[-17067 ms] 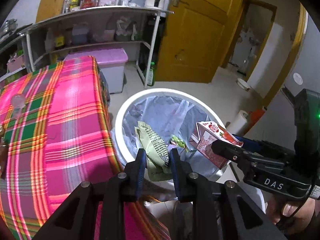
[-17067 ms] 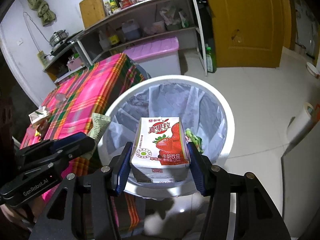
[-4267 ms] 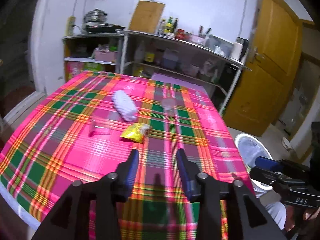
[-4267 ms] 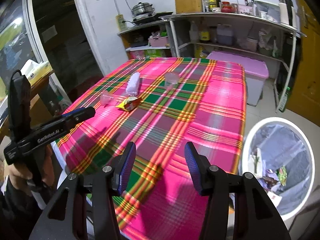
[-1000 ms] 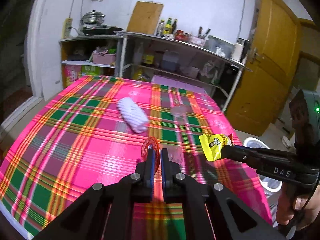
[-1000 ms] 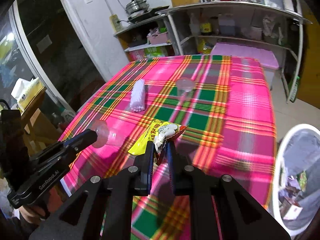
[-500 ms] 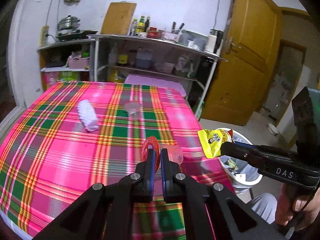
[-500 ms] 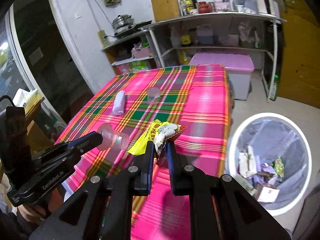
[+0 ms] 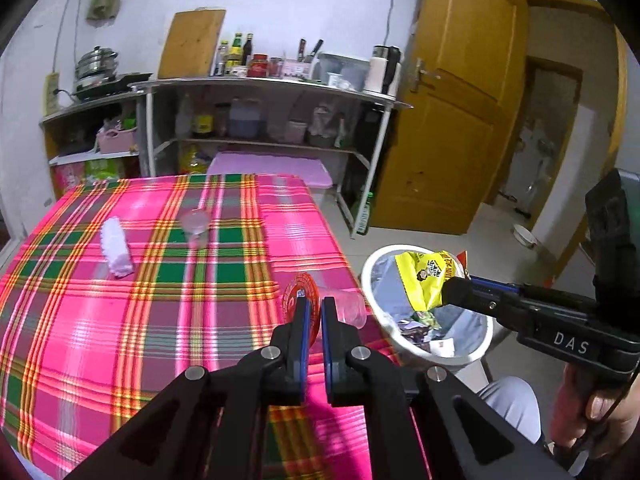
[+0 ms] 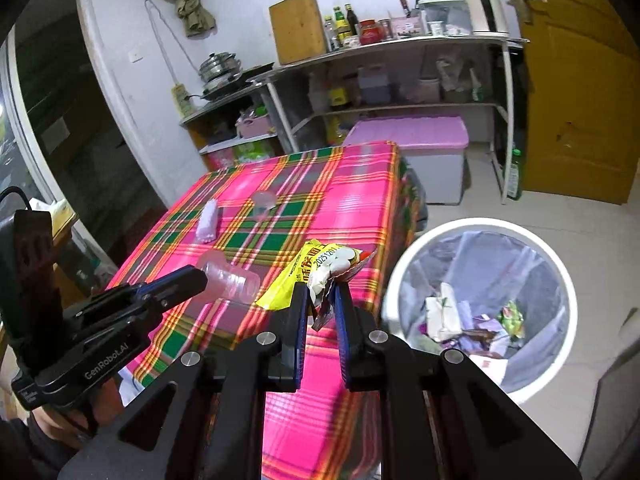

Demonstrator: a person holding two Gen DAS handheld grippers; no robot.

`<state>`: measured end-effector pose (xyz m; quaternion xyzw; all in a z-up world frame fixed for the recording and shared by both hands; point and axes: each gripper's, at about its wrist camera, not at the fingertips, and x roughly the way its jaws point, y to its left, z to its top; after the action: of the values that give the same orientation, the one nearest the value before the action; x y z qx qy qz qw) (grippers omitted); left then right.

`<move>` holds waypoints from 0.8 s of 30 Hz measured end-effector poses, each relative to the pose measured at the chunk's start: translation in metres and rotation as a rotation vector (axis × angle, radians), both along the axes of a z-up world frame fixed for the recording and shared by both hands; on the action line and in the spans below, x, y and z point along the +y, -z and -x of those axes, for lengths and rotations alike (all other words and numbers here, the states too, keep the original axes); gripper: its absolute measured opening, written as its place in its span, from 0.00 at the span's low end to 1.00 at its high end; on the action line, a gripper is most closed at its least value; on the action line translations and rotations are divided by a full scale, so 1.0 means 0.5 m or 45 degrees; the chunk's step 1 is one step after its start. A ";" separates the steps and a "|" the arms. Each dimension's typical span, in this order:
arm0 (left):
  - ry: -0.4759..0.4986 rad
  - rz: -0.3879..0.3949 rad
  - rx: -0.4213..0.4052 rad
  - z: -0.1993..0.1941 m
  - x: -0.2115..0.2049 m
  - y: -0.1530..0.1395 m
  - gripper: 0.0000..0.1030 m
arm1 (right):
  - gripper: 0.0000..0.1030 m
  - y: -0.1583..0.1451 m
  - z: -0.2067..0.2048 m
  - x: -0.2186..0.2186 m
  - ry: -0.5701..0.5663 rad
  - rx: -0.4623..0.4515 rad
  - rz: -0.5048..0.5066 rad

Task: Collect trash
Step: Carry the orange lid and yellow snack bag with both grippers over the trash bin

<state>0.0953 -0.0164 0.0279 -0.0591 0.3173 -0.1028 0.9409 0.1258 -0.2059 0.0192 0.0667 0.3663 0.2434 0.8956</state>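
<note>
The left gripper (image 9: 313,309) is pinched narrow on the rim of a clear plastic cup (image 9: 347,307), low and centre in the left wrist view; thin, light and easily crushed, the cup looks best gripped at that stiffer rim. The right gripper (image 10: 321,298), low centre in its own view, is clamped on a torn corner of a yellow snack wrapper (image 10: 304,276): soft, crinkly, nearly weightless, likely to slip unless held by a bunched edge. The white trash bin (image 10: 416,268) stands on the floor at lower right, beside the plaid tablecloth (image 10: 352,200).
</note>
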 end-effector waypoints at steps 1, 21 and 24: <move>0.010 -0.001 0.000 -0.001 -0.009 -0.001 0.05 | 0.13 0.000 0.000 -0.006 0.007 0.000 -0.001; 0.151 -0.011 0.042 -0.051 -0.119 0.017 0.05 | 0.13 0.039 -0.014 -0.116 0.141 0.052 -0.015; 0.170 -0.012 0.053 -0.064 -0.133 0.024 0.05 | 0.13 0.049 -0.020 -0.130 0.157 0.066 -0.018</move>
<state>0.1273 -0.0830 0.0159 -0.0353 0.3407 -0.1625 0.9254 0.1356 -0.2711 -0.0054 0.1016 0.3829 0.1887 0.8986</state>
